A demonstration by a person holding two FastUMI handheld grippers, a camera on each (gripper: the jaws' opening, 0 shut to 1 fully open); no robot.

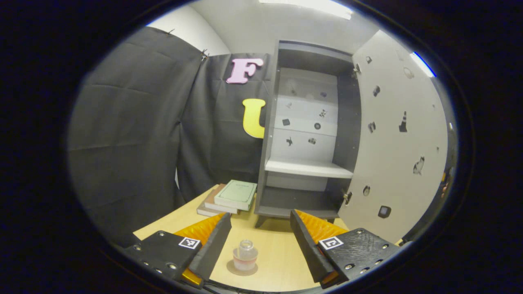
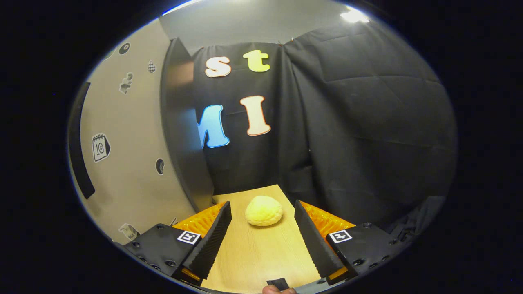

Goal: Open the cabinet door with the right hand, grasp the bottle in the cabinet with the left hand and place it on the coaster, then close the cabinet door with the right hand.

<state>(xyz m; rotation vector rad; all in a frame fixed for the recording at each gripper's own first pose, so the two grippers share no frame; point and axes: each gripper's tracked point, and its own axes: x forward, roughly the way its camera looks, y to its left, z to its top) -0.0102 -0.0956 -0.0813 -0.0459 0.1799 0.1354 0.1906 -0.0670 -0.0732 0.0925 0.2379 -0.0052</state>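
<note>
Left gripper view: nearest, the left gripper [image 1: 260, 241] is spread wide w/ nothing between its fingers, held above the wooden table [image 1: 282, 261]. The bottle [image 1: 245, 255], small, clear, w/ a pinkish band low on its body, stands upright on the round coaster [image 1: 242, 269] on the table, in the gap between the fingers but apart from both. Further back, a stack of books [image 1: 229, 198] lies on the table just left of the cabinet [image 1: 306, 134]. Cabinet is dark-framed, its white shelf [image 1: 308, 167] bare, w/ small stickers on the pale back panel. The cabinet door [image 1: 396, 143] is swung wide open to the right, its pale inner face dotted w/ stickers. Right gripper view: the right gripper [image 2: 262, 237] is also wide open, gripping nothing, over the table [image 2: 261, 257]. A fingertip [image 2: 278, 290] shows at the bottom edge. Beyond the finger ends a round yellow bun-like thing [image 2: 264, 210] sits on the table. On the left the door [image 2: 122, 143] rises close by, black cloth wall behind.
</note>
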